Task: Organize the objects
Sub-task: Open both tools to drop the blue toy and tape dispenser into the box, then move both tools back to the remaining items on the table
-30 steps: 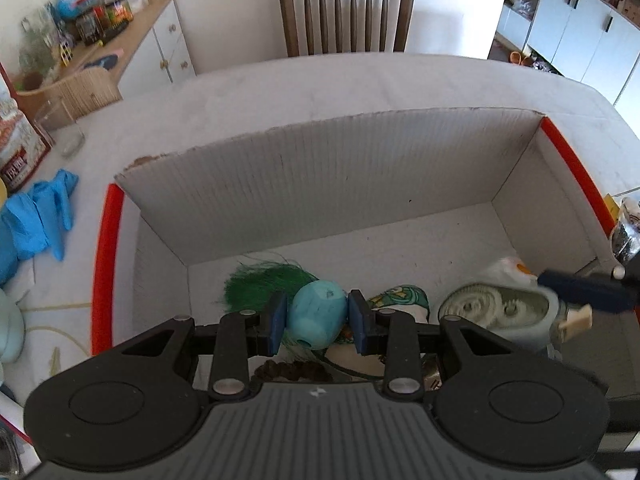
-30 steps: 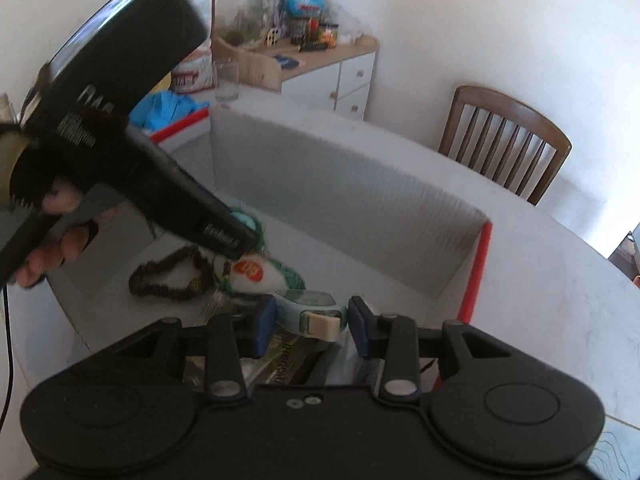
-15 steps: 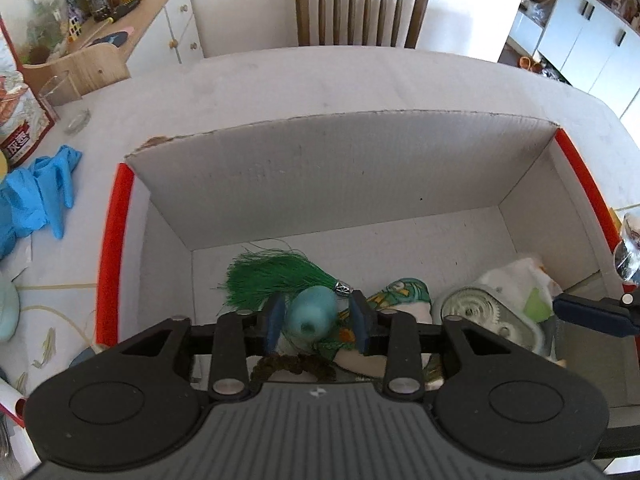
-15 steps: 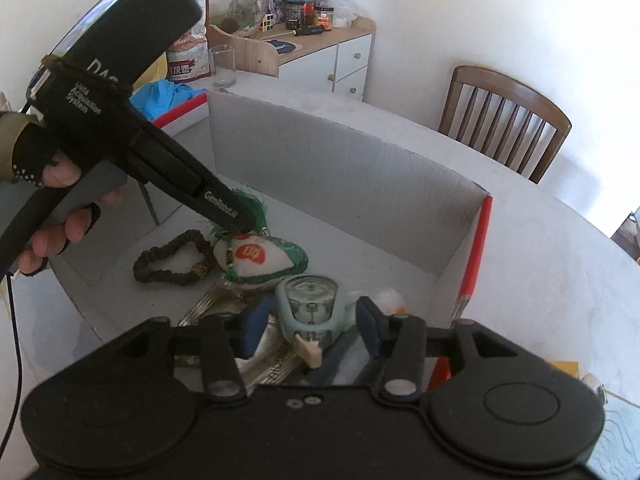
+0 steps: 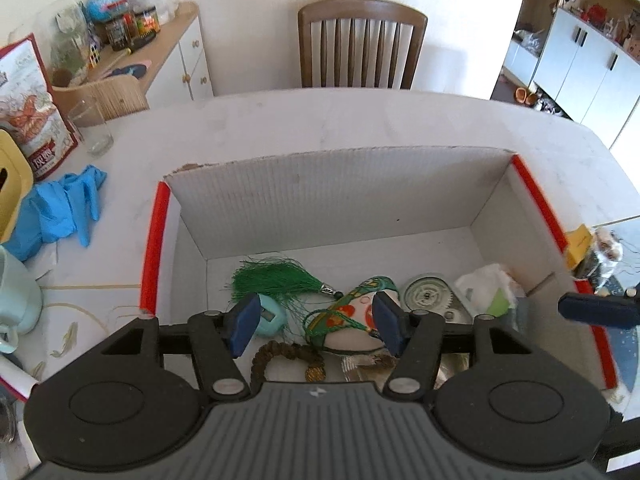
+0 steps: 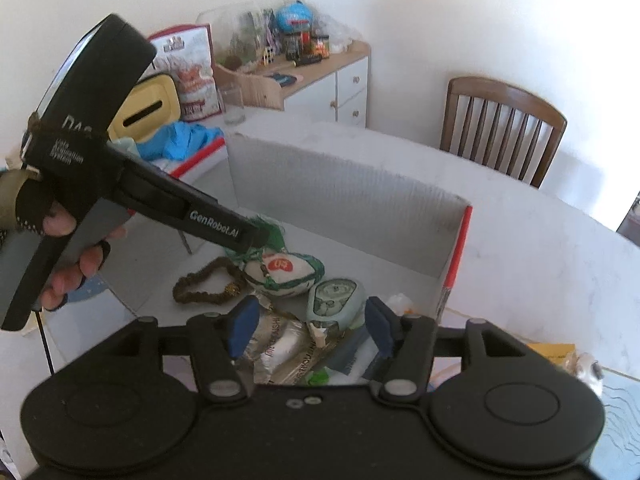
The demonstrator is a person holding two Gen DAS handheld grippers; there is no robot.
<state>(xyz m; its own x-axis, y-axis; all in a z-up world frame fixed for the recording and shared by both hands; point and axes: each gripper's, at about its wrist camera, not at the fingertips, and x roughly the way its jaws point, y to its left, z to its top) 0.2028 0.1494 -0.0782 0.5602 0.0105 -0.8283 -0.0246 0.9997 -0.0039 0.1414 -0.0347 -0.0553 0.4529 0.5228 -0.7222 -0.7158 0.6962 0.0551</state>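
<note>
White tabletop (image 5: 360, 120), pale and scuffed; an open cardboard box (image 5: 340, 192) with red-edged flaps is set on it, a wooden slat-back chair (image 5: 362, 40) behind the far edge. A white sideboard (image 5: 176, 60) crowded with jars and a globe is seen at far left.

Left gripper (image 5: 314, 322) is held over the box's near side, its blue-padded fingers spread wide, nothing clamped between them. A small teal rubber piece (image 5: 272, 318) is seen on the box floor just inside the left finger, not gripped. A green tassel (image 5: 280, 280) is laid behind it; a stuffed pouch with green trim and orange print (image 5: 352, 312) is seen between the fingers, lower down on the floor. A brown bead bracelet (image 5: 280, 354) is partly hidden by the gripper body. A grey-green geared dispenser (image 5: 430, 298) and a white wrapper (image 5: 488, 288) are lodged toward the right wall.

Right gripper (image 6: 310, 326) is likewise spread apart and empty, held above foil sachets (image 6: 280, 344) at the box's near corner; the dispenser (image 6: 334, 296) is seen beyond and between its fingers, untouched. The left tool's black arm crosses this view and blocks the tassel and the box's left wall.

Outside the box, to the left: blue gloves (image 5: 56, 212), a drinking glass (image 5: 94, 130), a printed bag (image 5: 32, 108), a yellow tissue holder (image 6: 148, 104), a pale mug (image 5: 16, 300)
</note>
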